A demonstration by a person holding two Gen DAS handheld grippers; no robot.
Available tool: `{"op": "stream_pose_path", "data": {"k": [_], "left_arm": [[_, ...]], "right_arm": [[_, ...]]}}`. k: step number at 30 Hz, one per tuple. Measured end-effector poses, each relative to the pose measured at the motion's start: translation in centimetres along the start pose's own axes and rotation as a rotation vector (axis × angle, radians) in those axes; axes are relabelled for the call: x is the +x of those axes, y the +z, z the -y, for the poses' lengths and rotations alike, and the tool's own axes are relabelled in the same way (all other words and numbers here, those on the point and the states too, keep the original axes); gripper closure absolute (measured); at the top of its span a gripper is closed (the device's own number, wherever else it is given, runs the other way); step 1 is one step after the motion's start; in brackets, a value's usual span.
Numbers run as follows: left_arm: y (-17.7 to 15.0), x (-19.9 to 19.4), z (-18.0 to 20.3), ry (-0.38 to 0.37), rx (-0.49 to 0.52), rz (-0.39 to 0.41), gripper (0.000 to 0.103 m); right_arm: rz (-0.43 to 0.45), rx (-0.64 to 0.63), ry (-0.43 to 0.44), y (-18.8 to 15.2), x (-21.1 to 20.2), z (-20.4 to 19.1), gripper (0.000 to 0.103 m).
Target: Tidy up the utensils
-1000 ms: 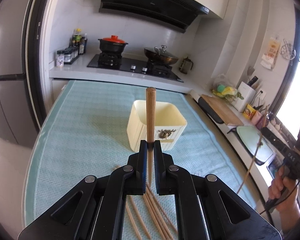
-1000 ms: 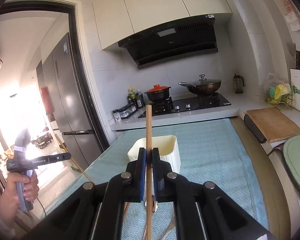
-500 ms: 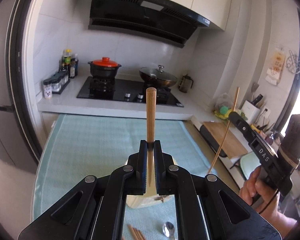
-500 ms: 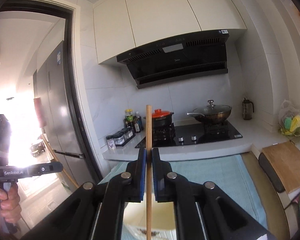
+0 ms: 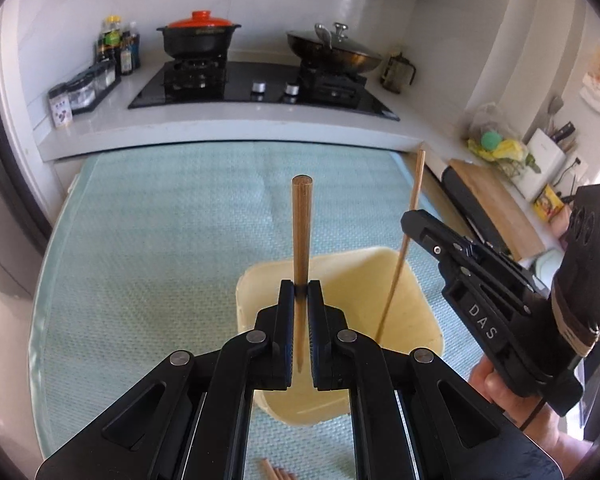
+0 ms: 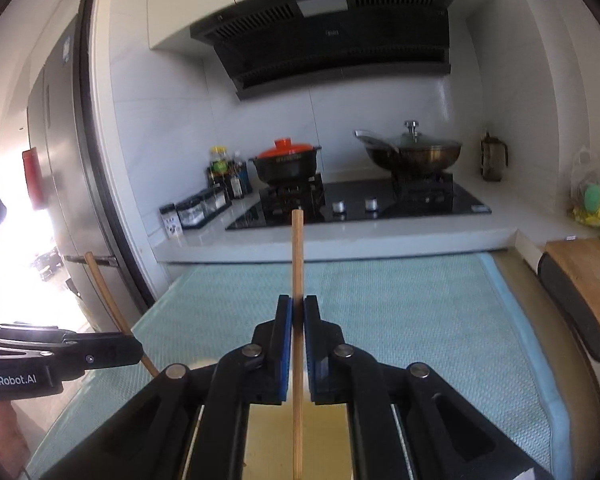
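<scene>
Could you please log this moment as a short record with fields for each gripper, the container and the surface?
left gripper: shut on a wooden chopstick, above the container
right gripper: shut on a second wooden chopstick, lower tip inside the container
container: cream square plastic tub, upright
surface: light blue woven mat

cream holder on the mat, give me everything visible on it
The cream utensil holder is a square, open-topped tub with rounded corners, smooth and plastic-looking, standing upright on the teal mat. Its interior looks empty. The left gripper is shut on a wooden chopstick above its near left part. The right gripper pinches a second chopstick whose lower tip points into the opening; contact with the inside is unclear. Its outer faces are hidden.
</scene>
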State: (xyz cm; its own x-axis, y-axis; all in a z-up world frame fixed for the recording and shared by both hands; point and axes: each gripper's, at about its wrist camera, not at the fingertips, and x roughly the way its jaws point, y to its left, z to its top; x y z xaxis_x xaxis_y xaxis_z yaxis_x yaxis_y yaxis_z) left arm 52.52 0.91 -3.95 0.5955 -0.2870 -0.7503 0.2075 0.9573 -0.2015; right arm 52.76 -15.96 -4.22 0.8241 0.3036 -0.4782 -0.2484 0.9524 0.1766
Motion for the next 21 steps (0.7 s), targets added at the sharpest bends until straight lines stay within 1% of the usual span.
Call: {"op": "stream_pose_path", "data": {"k": [4, 5, 6, 7, 8, 9, 10, 11, 12, 13, 14, 16, 17, 18, 20, 21], "left_arm": [[0.0, 1.6, 0.7, 0.028, 0.015, -0.031, 0.097], [0.2, 1.7, 0.8, 0.034, 0.013, -0.034, 0.093], [0.3, 1.6, 0.8, 0.036, 0.008, -0.034, 0.081], [0.4, 1.2, 0.8, 0.037, 0.001, -0.023, 0.063], [0.5, 0.5, 0.8, 0.039, -0.009, 0.003, 0.053], [0.3, -0.5, 0.7, 0.044, -0.021, 0.039, 0.035], [0.1, -1.7, 0.5, 0.049, -0.034, 0.079, 0.023], [-0.3, -3.0, 0.4, 0.053, -0.042, 0.117, 0.020], [-0.6, -4.2, 0.3, 0.056, -0.044, 0.145, 0.014], [-1.2, -5.4, 0.3, 0.067, -0.041, 0.174, 0.010], [-2.0, -6.8, 0.3, 0.091, -0.039, 0.216, 0.008], [-4.3, -9.5, 0.4, 0.155, -0.046, 0.307, 0.002], [-5.6, -10.7, 0.4, 0.172, -0.046, 0.335, 0.002], [-7.0, -11.7, 0.4, 0.179, -0.044, 0.351, 0.002], [-10.0, -13.1, 0.3, 0.188, -0.043, 0.354, 0.002], [-11.4, -13.6, 0.1, 0.197, -0.040, 0.337, 0.001]], "right_arm": [[-0.143, 0.031, 0.006, -0.9, 2.1, 0.6, 0.096], [-0.171, 0.044, 0.004, -0.8, 2.4, 0.8, 0.096], [-0.190, 0.054, 0.001, -1.0, 2.5, 1.0, 0.096], [-0.201, 0.061, -0.004, -1.1, 2.3, 1.2, 0.096], [-0.210, 0.069, -0.005, -0.9, 2.0, 1.4, 0.091], [-0.210, 0.075, -0.005, -0.8, 1.6, 1.5, 0.078], [-0.198, 0.079, -0.004, -0.7, 0.6, 1.7, 0.069], [-0.178, 0.078, -0.006, -0.5, -0.5, 1.7, 0.048], [-0.156, 0.071, -0.008, -0.5, -1.4, 1.7, 0.041], [-0.142, 0.055, -0.011, -0.5, -2.8, 1.6, 0.041], [-0.136, 0.034, -0.012, -0.6, -4.1, 1.5, 0.041], [-0.131, -0.009, -0.025, -1.1, -6.9, 1.2, 0.038], [-0.131, -0.031, -0.040, -1.7, -8.4, 1.0, 0.029], [-0.130, -0.051, -0.059, -2.2, -9.8, 0.9, 0.020], [-0.118, -0.098, -0.121, -4.0, -13.1, 0.5, 0.017], [-0.104, -0.118, -0.154, -5.0, -14.8, 0.4, 0.017]]}}
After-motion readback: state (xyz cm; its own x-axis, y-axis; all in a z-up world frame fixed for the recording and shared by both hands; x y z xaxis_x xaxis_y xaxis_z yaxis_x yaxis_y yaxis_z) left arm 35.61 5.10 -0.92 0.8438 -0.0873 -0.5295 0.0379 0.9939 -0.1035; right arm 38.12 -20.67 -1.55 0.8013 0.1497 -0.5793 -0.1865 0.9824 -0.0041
